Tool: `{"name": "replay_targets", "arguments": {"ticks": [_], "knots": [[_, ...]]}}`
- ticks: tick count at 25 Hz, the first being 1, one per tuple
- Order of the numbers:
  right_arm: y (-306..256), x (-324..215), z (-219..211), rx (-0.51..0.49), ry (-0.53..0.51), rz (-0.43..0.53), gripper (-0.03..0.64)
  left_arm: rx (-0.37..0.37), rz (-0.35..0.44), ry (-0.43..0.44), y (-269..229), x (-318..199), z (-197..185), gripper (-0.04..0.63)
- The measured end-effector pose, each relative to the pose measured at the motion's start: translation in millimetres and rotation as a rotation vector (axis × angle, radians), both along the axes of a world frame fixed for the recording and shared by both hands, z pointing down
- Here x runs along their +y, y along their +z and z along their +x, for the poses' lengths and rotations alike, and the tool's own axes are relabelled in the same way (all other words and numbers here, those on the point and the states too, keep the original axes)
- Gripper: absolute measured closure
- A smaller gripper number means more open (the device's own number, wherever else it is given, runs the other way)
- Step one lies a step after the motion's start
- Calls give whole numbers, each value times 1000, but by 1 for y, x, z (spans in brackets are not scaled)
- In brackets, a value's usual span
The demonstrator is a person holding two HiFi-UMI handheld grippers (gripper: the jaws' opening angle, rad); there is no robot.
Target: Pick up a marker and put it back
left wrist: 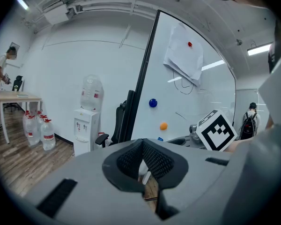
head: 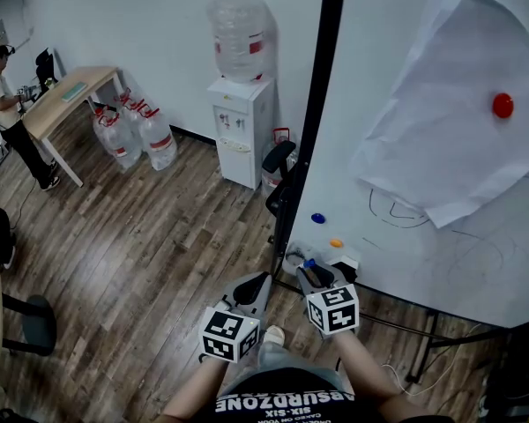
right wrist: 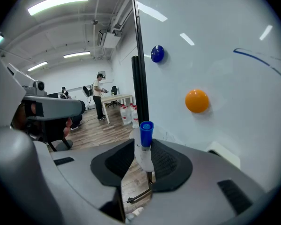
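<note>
Standing between the jaws of the right gripper (right wrist: 143, 154), a white-barrelled marker with a blue cap (right wrist: 144, 142) was held with its cap pointing away from the camera. The jaws were kept part-way apart, as wide as the barrel, with the ribbed black pads set on either side of it; the barrel lay flat against the right-hand pad. In the head view the blue cap was seen just beyond the gripper's tips, close to the lower left corner of the large white whiteboard (head: 476, 271) and just beside a small white tray (head: 346, 256) mounted at the board's bottom edge. It could not be told whether the marker touched the tray.

The left gripper (left wrist: 143, 157) was held lower and to the left, above the brown wooden plank floor (head: 159, 236). Its jaws were brought together at the tips and nothing was gripped by them.

On the board, a round orange magnet (head: 336, 243) was fixed near the tray, with a round blue magnet (head: 318, 218) just above it. A large sheet of white paper (head: 441, 139) was pinned higher up by a round red magnet (head: 502, 105), and thin drawn lines were seen below the sheet.
</note>
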State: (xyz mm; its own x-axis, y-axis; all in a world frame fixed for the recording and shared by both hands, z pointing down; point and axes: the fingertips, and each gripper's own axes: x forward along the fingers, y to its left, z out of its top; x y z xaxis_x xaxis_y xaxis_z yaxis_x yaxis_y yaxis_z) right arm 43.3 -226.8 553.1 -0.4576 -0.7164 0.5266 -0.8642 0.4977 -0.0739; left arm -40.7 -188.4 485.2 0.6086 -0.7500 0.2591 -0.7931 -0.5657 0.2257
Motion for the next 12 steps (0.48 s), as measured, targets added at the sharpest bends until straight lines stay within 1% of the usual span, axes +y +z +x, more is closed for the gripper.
{"name": "replay_targets", "arguments": {"ticks": [12], "knots": [[5,11,8,-4,7,-9,525,-1,3,5,1,6,8,588]]}}
